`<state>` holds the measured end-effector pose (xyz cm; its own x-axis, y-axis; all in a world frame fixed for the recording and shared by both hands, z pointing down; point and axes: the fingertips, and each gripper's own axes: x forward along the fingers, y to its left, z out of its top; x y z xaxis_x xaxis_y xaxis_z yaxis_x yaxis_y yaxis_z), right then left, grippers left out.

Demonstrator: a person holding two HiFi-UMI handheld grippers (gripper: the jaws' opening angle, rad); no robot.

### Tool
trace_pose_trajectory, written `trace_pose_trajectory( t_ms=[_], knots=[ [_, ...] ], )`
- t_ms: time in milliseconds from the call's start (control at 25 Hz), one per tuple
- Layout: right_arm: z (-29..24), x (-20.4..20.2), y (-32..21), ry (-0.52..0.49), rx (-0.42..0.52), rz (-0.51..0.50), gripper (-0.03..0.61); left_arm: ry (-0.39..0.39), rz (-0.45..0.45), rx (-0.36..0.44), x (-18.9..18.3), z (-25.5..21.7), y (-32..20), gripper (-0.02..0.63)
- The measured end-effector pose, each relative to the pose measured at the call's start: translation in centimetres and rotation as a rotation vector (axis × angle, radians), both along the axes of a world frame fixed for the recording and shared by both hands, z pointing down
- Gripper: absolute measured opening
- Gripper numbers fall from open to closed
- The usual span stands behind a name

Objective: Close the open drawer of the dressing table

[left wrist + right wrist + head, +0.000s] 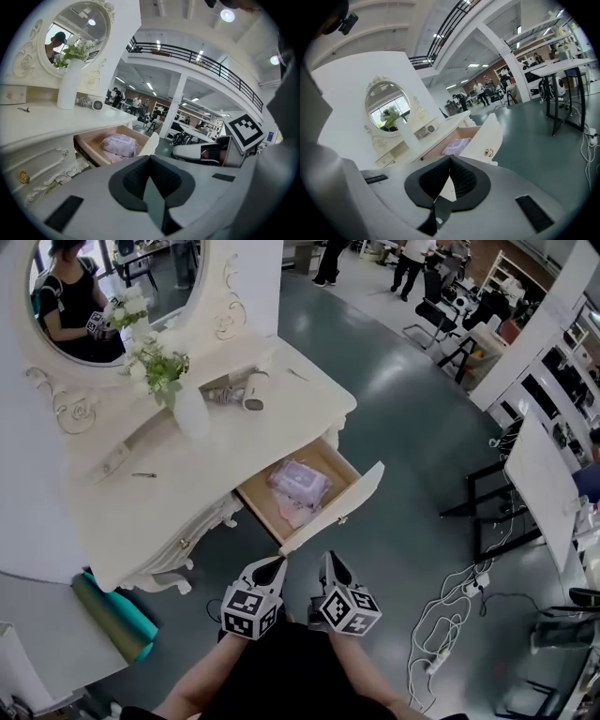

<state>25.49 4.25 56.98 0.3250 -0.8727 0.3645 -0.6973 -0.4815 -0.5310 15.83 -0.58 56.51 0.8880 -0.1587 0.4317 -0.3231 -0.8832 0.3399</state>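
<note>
Evidently approach only — the grey left gripper point(277, 566) and grey right gripper point(330, 561) hover with jaws together, empty, the open cream wooden drawer point(339, 506) just ahead; next, push its front inward.

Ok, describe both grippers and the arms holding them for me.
The left gripper and right gripper match: light grey bodies with tapering jaws, lined inside with textured black pads. Each carries a white cube printed with black square markers. No cables show. The forearms are bare, with no sleeves reaching them, and the person wears black clothing.
</note>
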Motion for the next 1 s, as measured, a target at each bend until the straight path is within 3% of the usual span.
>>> trace_pose_trajectory(
  t_ms=[320, 640, 1000],
  knots=[
    [2.4, 4.7, 0.4, -0.033, -0.064, 0.111, 0.017, -0.019, 0.029, -0.032, 3.3, 0.3, -3.0, 0.006],
    [5.7, 7.0, -0.8, -0.097, -0.147, 0.109, 0.017, -0.031, 0.08, -0.016, 6.4, -0.3, -5.7, 0.006],
    [8.6, 8.2, -1.8, -0.204, -0.178, 0.164, 0.017, -0.043, 0.094, -0.026, 6.9, 0.1, -7.8, 0.006]
  ],
)
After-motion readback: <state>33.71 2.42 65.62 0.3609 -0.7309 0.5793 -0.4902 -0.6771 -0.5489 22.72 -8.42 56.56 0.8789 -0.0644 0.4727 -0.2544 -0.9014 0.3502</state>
